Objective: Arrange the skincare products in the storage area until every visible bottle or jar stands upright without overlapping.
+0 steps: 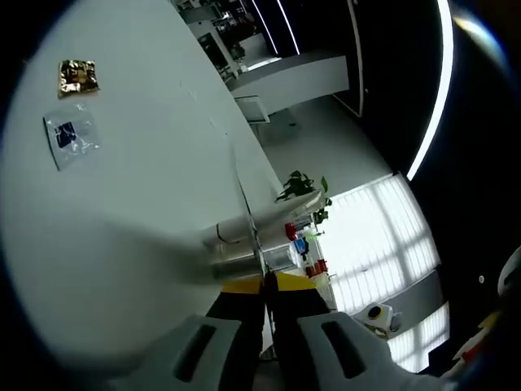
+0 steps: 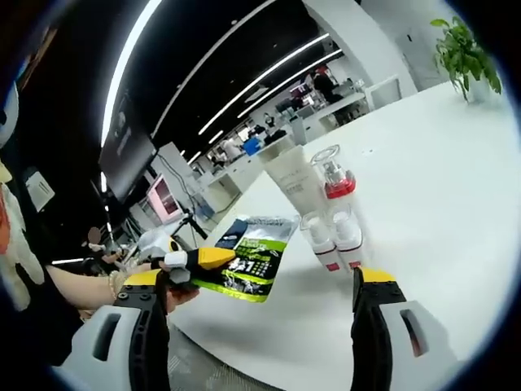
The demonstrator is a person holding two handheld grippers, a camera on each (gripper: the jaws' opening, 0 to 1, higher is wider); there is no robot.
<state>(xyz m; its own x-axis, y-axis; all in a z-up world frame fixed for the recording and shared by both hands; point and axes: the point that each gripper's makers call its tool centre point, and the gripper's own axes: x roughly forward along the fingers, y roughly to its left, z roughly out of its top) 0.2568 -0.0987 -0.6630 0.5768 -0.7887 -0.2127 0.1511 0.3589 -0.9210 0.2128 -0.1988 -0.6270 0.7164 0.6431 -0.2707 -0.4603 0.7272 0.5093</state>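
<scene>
On the white table (image 2: 440, 179) stand a tall white tube (image 2: 291, 181), a clear-capped bottle with a red collar (image 2: 334, 177) and two small red-based bottles (image 2: 319, 241) (image 2: 348, 235), close together and upright. A green and black pouch (image 2: 251, 257) hangs at the table's near edge, with my left gripper (image 2: 194, 259) shut on its left edge. My right gripper (image 2: 260, 281) is open, just short of the small bottles. In the left gripper view, my left gripper (image 1: 264, 285) is shut on the pouch (image 1: 247, 204), seen edge-on as a thin line. Blurred bottles (image 1: 236, 236) lie behind it.
A gold packet (image 1: 78, 76) and a clear sachet with a blue patch (image 1: 72, 137) lie apart on the table (image 1: 130, 212). A potted plant (image 2: 464, 49) stands at the far end. A person's hand (image 2: 122, 287) holds the left gripper. Office desks fill the background.
</scene>
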